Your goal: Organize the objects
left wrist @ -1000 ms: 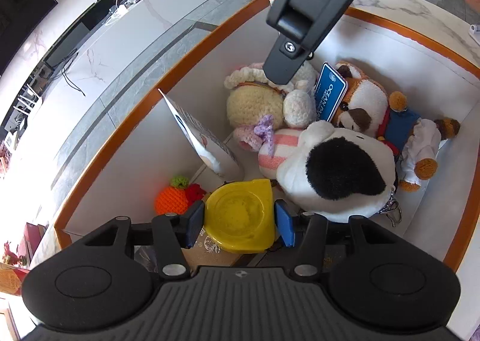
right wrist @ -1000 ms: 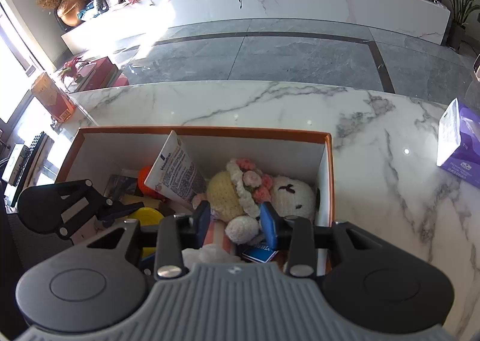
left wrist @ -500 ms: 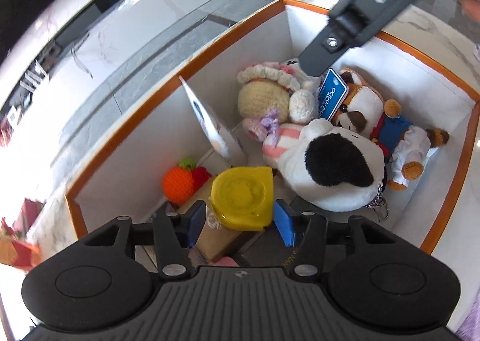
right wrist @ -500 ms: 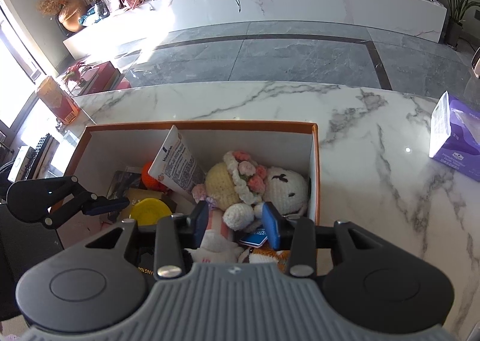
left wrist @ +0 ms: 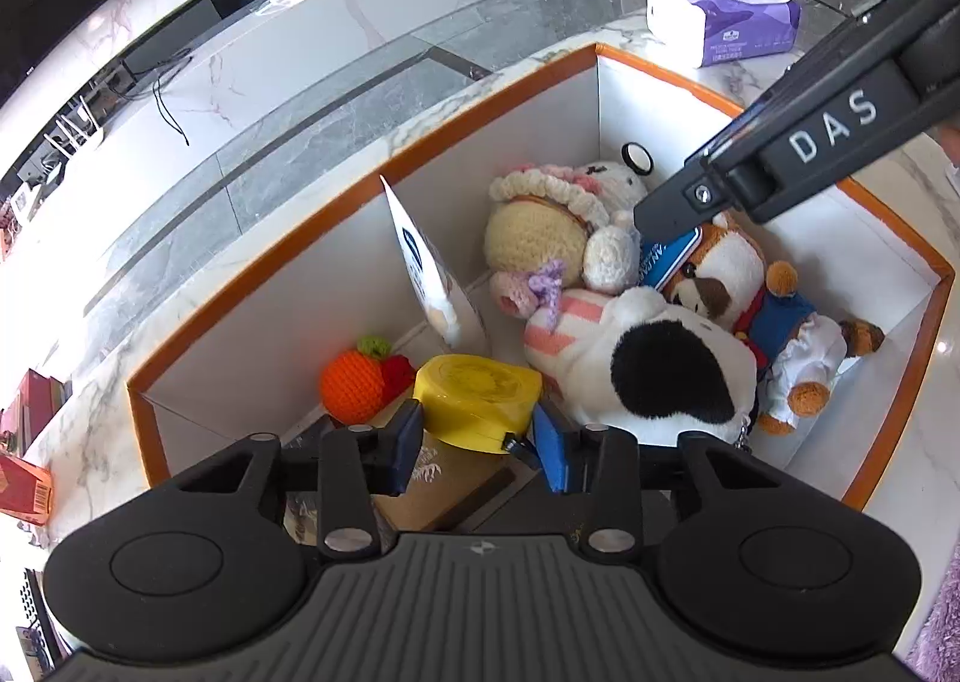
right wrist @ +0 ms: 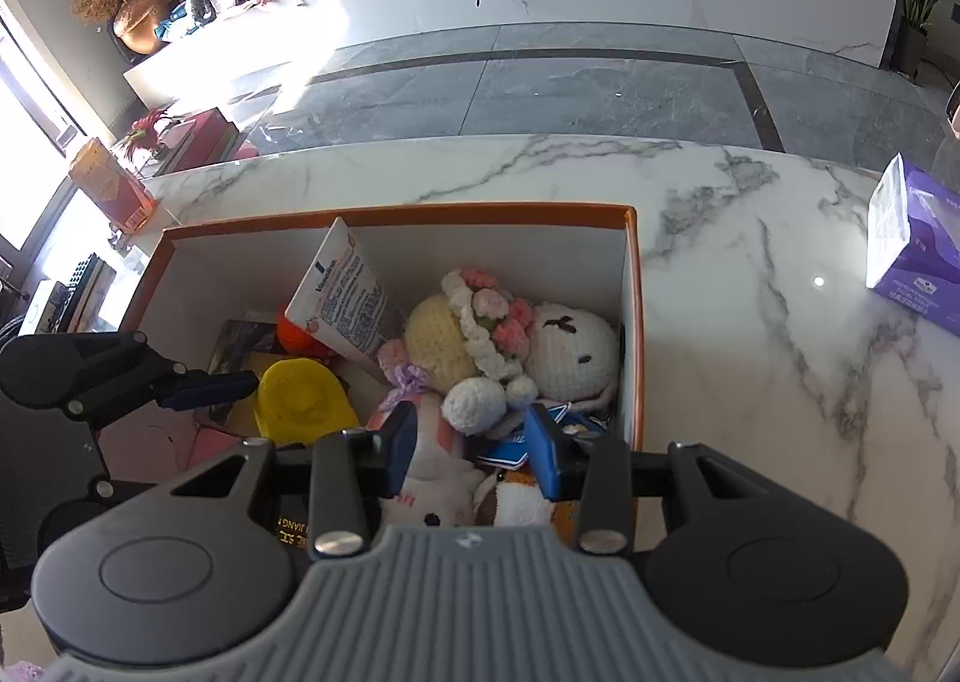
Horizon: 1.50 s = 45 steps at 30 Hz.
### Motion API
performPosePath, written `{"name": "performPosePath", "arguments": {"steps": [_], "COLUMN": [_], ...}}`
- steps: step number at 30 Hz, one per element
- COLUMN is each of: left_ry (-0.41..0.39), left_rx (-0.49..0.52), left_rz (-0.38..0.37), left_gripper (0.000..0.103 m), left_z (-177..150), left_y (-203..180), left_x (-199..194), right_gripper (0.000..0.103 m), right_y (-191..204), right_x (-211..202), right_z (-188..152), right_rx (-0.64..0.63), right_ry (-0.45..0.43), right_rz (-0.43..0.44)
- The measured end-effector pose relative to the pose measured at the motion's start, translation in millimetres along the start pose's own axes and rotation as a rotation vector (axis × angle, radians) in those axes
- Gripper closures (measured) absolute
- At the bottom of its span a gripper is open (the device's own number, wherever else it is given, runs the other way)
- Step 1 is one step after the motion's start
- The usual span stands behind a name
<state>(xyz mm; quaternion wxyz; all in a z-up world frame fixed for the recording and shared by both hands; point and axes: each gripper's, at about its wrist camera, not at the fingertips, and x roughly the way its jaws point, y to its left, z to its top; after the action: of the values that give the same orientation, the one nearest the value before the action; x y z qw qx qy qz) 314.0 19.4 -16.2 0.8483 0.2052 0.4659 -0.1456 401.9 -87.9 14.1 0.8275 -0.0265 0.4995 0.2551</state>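
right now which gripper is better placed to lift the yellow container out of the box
Left. The left gripper already straddles the yellow plastic container, jaws closing on its sides. The right gripper hovers over the plush toys at the orange-rimmed box's other end.

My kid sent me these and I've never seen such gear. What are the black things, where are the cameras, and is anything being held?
No robot here: a person holds a two-finger tool in each hand, each with a camera looking along its fingers, so each picture shows one tool's view. Both point into an orange-rimmed box of soft toys on a marble counter. The left tool is closing its blue pads around a yellow tape measure. The right tool hovers over a white crochet toy, apparently gripping nothing.
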Motion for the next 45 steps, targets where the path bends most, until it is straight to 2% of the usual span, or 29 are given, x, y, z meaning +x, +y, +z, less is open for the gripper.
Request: {"name": "performPosePath", "arguments": {"steps": [1,6,11,15,17,18,24,27,29,34,36,45], "left_ry": [-0.005,-0.022,-0.06,-0.137,-0.193,-0.219,-0.327,-0.372,-0.385,-0.457,-0.481,-0.521], "left_rx": [0.003,0.009,-0.036,-0.077,-0.109,-0.132,-0.299,-0.343,-0.347,-0.353,-0.373,-0.453], "left_rz": [0.005,0.005,-0.01,-0.007,0.002,0.008,0.044,0.09,0.137,0.285,0.3,0.363], "left_gripper": [0.066,0.066,0.065,0.054,0.048,0.044,0.021,0.016,0.007,0.006,0.006,0.006], "left_z": [1.5,3.7,0.6,-2.9,-3.8,-3.0,-7.8,-13.3,-15.8,-29.1,-36.4,-73.7], "left_y": [-0.2,-1.7,0.9,2.5,4.1,5.9,13.7,12.8,8.5,-10.4,-17.1,-46.0], "left_x": [-0.9,-5.9,-24.3,-57.7,-77.6,-87.3,-139.9,-163.6,-176.0,-201.6,-208.6,-216.1], "right_gripper": [0.061,0.061,0.061,0.06,0.055,0.05,0.04,0.036,0.031,0.022,0.013,0.007], "right_y": [0.7,3.3,2.7,6.4,11.0,13.7,39.0,53.6,61.6,76.5,80.8,91.0], "right_x": [-0.4,-2.5,-5.2,-18.9,-32.6,-40.9,-92.8,-117.8,-136.2,-176.8,-189.2,-221.2], "right_z": [0.5,1.2,-2.4,-5.6,-6.6,-7.0,-17.6,-26.7,-35.1,-63.1,-77.2,-146.8], "right_rx": [-0.003,-0.008,0.008,0.011,0.0,-0.005,-0.076,-0.133,-0.161,-0.218,-0.224,-0.128], "right_ry": [0.0,-0.004,0.004,0.005,-0.015,-0.029,-0.118,-0.166,-0.209,-0.342,-0.399,-0.577], "right_rz": [0.0,0.005,0.013,0.015,0.005,0.002,-0.016,-0.035,-0.039,-0.061,-0.063,-0.066]}}
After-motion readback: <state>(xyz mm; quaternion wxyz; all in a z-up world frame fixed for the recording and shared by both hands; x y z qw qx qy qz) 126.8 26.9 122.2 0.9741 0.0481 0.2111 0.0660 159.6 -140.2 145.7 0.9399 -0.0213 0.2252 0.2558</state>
